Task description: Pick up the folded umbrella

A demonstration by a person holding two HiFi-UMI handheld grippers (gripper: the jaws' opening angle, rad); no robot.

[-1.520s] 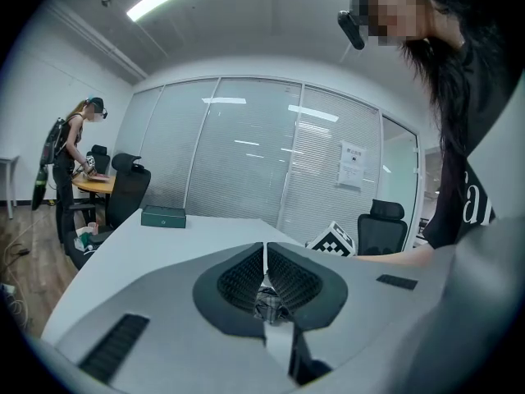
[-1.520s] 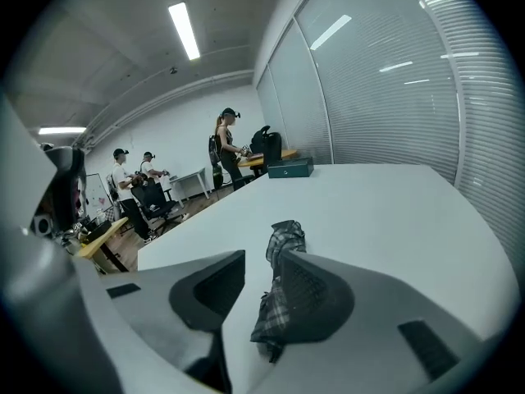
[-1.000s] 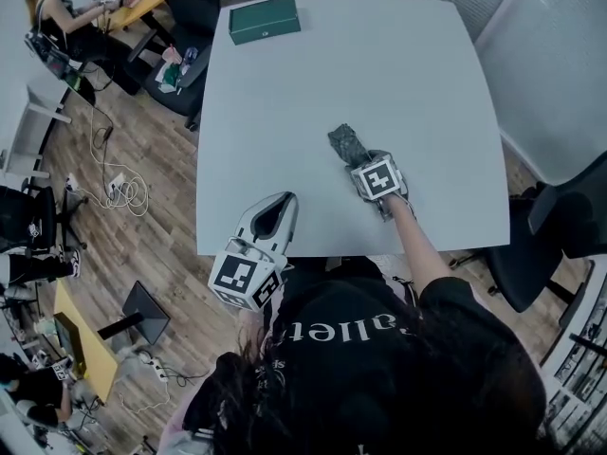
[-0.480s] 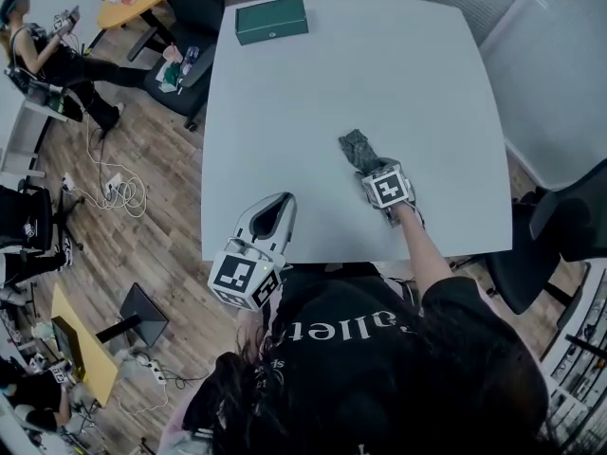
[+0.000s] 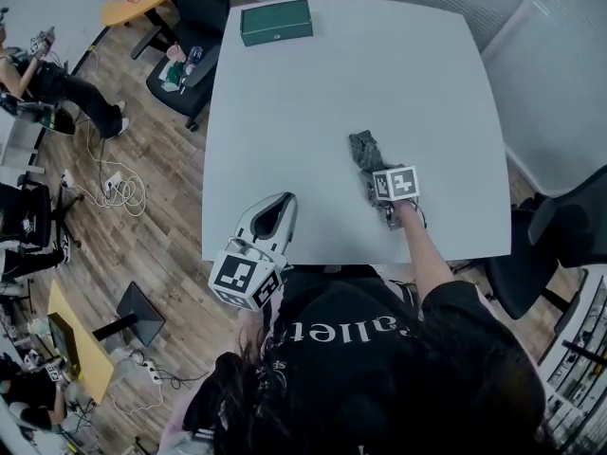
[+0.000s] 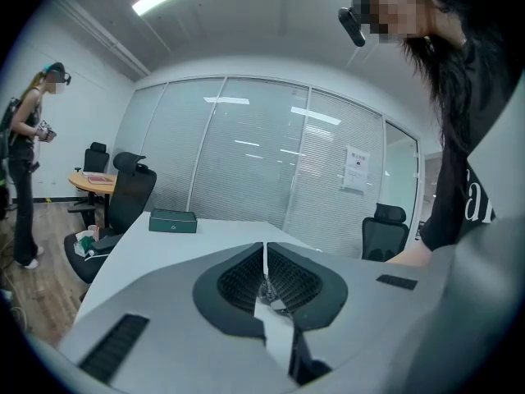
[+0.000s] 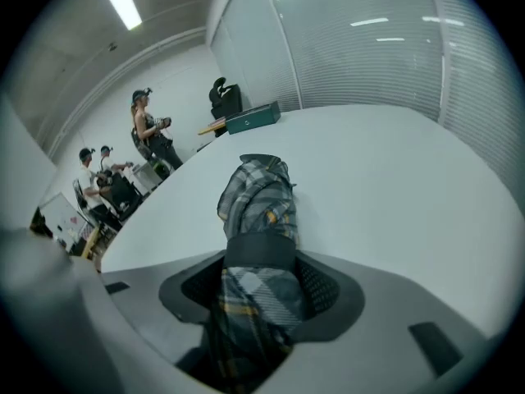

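The folded umbrella, a plaid grey bundle with a dark strap, lies on the white table near its front right. My right gripper points steeply down over its near end. In the right gripper view the umbrella fills the gap of the right gripper, whose jaws are closing, and the fabric touches both pads. My left gripper hovers at the table's near edge, well left of the umbrella. In its own view the left gripper is shut with nothing in it.
A dark green box lies at the table's far edge, also seen as the green box. A black office chair stands to the right, another chair at the far left. People stand beyond on the wooden floor.
The right gripper has rolled about its own axis, its marker cube turning. Gripper and umbrella sit slightly further right in the head view. The left gripper looks unchanged.
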